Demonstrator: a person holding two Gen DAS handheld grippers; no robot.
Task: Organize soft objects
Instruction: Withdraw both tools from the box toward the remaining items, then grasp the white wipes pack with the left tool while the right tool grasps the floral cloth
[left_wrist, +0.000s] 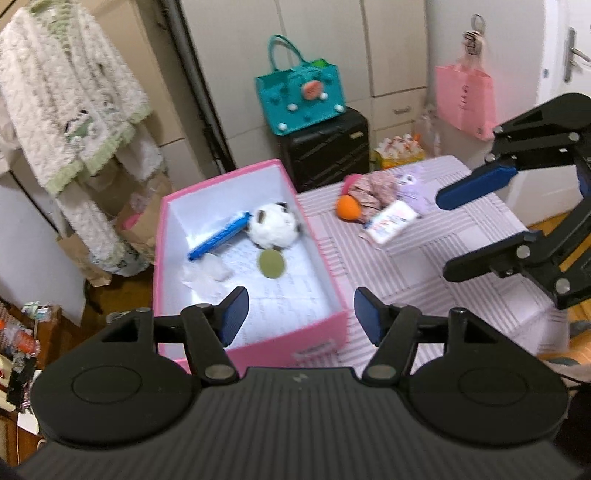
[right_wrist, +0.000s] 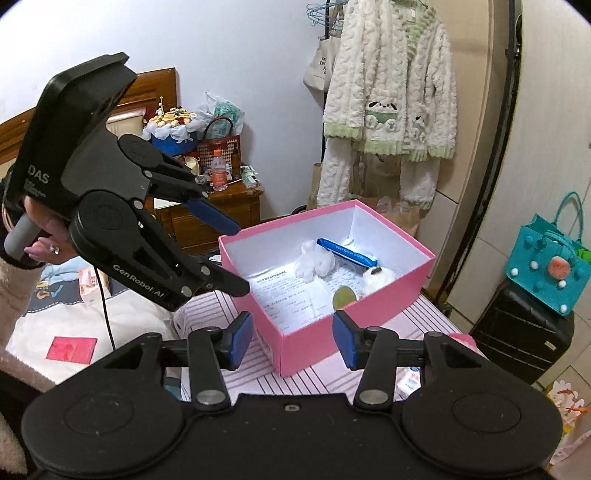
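A pink box (left_wrist: 325, 332) (right_wrist: 306, 349) stands open on the striped table (left_wrist: 443, 306). Inside lie a white plush with dark patches (left_wrist: 271, 229) (right_wrist: 376, 278), a blue packet (left_wrist: 219, 236) (right_wrist: 347, 253), white fluff (left_wrist: 207, 275) (right_wrist: 314, 262) and a green disc (left_wrist: 271, 263) (right_wrist: 345, 297). On the table beyond sit an orange plush ball (left_wrist: 348, 208), patterned fabric (left_wrist: 371, 190), a purple plush (left_wrist: 415, 190) and a white pack (left_wrist: 391, 221). My left gripper (left_wrist: 301, 317) (right_wrist: 236, 258) is open and empty over the box's near end. My right gripper (right_wrist: 293, 339) (left_wrist: 447, 236) is open and empty, right of the box.
A teal bag (left_wrist: 301, 96) sits on a black suitcase (left_wrist: 325, 147) behind the table. A fluffy white robe (left_wrist: 70, 110) (right_wrist: 391, 103) hangs at the left. A pink bag (left_wrist: 463, 98) hangs on the right wall. A wooden nightstand (right_wrist: 214, 218) with clutter stands by the bed (right_wrist: 74, 321).
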